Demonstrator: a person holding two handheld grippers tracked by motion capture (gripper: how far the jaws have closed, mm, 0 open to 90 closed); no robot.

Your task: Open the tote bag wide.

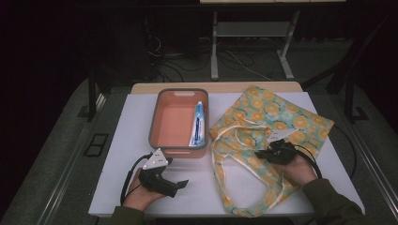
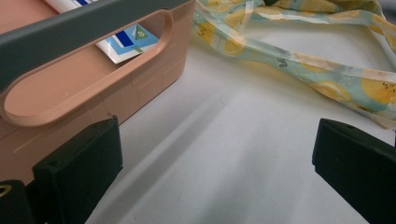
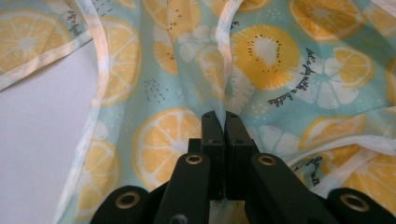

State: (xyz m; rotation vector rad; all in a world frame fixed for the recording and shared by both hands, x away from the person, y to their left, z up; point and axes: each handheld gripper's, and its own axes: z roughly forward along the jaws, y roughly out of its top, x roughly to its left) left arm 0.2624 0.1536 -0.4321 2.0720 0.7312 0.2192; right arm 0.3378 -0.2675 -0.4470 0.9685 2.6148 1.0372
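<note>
On the right half of the tabletop (image 1: 117,187), a fabric tote bag (image 1: 277,117) lies flattened, its mouth and long handles (image 1: 220,159) trailing toward the near edge. The right tongs (image 1: 274,151) rest on the cloth near its middle, jaws brought fully together; in the right gripper view a fold of fabric rises just ahead of the tips (image 3: 224,121), though whether any cloth is actually pinched cannot be told. The placement suggests an attempt to pick up one layer so that the bag can be opened. The left tongs (image 1: 180,183) wait near the near-left edge, jaws spread wide and holding nothing, just beside the front wall of a salmon-pink bin (image 1: 162,140) with a grey rim; a toothpaste tube (image 1: 199,124) lies along the bin's right side, probably the item to be bagged. The bag is pale aqua, printed with orange and lemon slices and small script, its edges and straps piped in cream.
</note>
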